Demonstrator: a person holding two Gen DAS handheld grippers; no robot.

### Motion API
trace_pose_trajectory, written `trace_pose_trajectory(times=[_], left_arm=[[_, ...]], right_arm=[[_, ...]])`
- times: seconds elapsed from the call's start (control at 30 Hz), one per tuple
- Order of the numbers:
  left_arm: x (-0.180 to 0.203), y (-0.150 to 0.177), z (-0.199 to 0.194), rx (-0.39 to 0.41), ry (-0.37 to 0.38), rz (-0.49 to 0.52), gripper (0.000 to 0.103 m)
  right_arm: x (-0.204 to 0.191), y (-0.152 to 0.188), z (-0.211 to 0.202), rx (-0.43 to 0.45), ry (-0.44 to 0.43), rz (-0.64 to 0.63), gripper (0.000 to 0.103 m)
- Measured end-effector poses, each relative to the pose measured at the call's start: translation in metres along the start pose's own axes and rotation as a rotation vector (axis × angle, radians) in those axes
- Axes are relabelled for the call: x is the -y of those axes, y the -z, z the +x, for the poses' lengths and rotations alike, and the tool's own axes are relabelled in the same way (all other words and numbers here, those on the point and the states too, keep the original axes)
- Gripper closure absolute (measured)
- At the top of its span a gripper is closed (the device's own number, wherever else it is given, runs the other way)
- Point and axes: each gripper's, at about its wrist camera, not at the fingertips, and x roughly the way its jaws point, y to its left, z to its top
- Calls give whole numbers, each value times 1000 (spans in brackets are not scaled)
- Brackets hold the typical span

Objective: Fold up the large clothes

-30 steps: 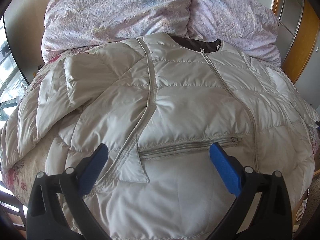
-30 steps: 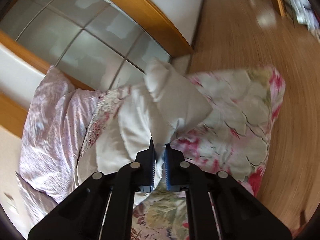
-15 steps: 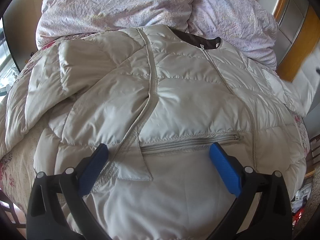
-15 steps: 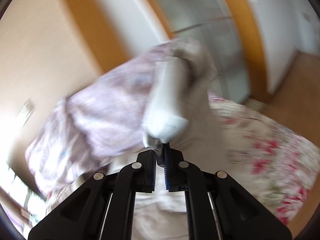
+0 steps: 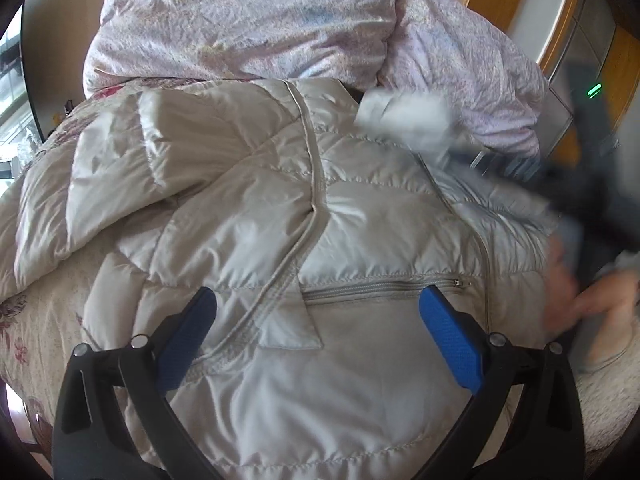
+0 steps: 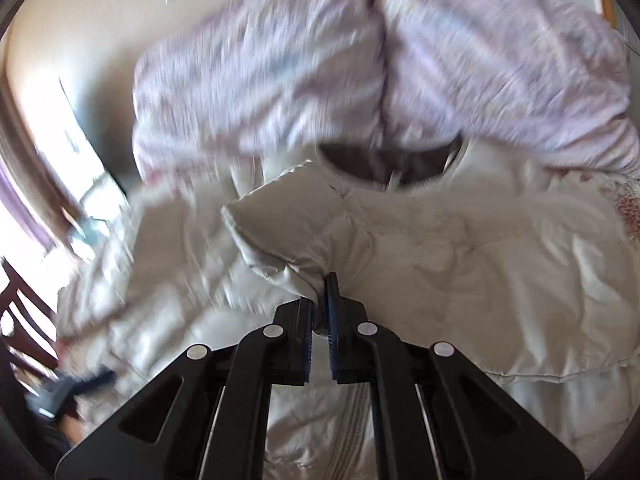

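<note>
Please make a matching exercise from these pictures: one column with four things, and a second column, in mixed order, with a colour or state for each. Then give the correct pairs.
Things
1. left gripper
2. right gripper
3. puffer jacket
4. pillows

Colour or state
A. pale lilac, crumpled, at the head of the bed
B. jaws wide open, holding nothing
C. beige, quilted, spread on the bed
D. shut on a sleeve

Pairs: 1-B, 2-D, 3-C, 4-A
</note>
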Motion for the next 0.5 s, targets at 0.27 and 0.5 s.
trace_pose_trajectory(times=[0.27,0.5], left_arm=[[-27,-2,-19,110,4,-82,2],[-35,3,-38,215,-44,-56,2]], right_arm=[[-26,19,-3,-74,86,-167,47],[-9,-8,-20,59,55,36,32]])
